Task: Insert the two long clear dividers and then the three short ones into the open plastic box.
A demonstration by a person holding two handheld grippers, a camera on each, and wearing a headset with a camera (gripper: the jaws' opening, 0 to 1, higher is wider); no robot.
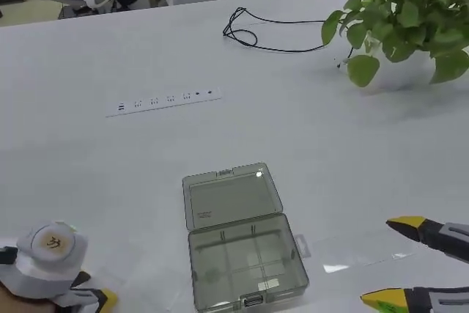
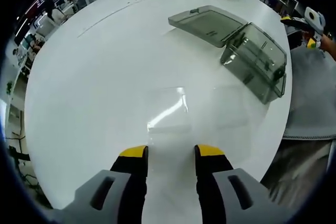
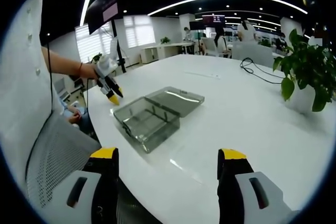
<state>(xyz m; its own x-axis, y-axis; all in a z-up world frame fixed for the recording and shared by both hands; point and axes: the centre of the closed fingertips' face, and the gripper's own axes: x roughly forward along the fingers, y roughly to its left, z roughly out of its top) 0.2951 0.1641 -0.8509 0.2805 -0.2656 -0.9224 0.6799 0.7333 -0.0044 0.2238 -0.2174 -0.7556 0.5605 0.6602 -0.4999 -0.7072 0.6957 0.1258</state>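
Observation:
The open grey-clear plastic box (image 1: pixel 245 262) lies near the table's front edge, its lid (image 1: pixel 231 196) folded back flat. Faint clear partitions seem to stand inside it. A clear divider (image 1: pixel 359 260) lies flat on the table right of the box, between the yellow tips of my right gripper (image 1: pixel 392 262), which is wide open and holds nothing. My left gripper (image 1: pixel 102 300) is low at the front left, apart from the box. In its own view the left gripper (image 2: pixel 172 151) is open, with another clear divider (image 2: pixel 168 109) flat on the table just ahead and the box (image 2: pixel 254 61) beyond, to the right.
A white power strip (image 1: pixel 163 100) lies at mid-table. A black cable (image 1: pixel 256 34) loops at the back, and a potted plant (image 1: pixel 410 20) stands at the back right. Office chairs stand beyond the far edge. The person's body is close behind the front edge.

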